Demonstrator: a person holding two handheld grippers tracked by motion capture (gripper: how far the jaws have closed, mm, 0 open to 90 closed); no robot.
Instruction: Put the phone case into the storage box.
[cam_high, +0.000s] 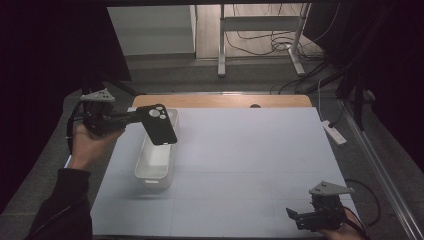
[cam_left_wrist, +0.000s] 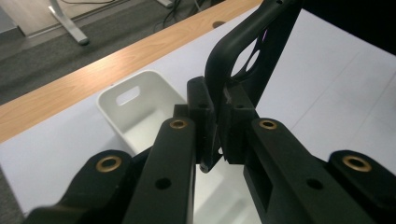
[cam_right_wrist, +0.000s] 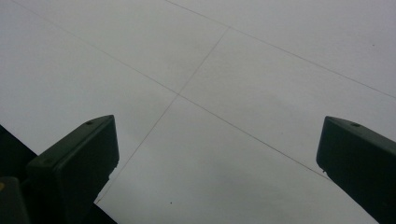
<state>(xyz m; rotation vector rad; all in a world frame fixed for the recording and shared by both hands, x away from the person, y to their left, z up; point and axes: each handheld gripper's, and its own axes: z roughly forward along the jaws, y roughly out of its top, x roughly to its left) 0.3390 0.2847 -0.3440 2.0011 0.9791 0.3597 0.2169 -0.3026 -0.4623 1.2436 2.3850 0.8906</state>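
Note:
A black phone case (cam_high: 159, 125) with camera cut-outs hangs tilted above the far end of a white oblong bin (cam_high: 155, 172). My left gripper (cam_high: 136, 118) comes in from the left and is shut on the case's edge. In the left gripper view the pads (cam_left_wrist: 205, 116) clamp the case's rim (cam_left_wrist: 236, 42), with the bin (cam_left_wrist: 140, 100) below and behind. My right gripper (cam_high: 296, 215) rests low at the table's near right corner. Its jaws stand wide apart over the bare white mat (cam_right_wrist: 217, 144), nothing between them.
A white mat (cam_high: 250, 165) covers the table, with a strip of wooden tabletop (cam_high: 220, 101) at the far edge. A white power strip (cam_high: 334, 132) lies on the floor to the right. Beyond the table stand a metal desk frame (cam_high: 260, 30) and loose cables.

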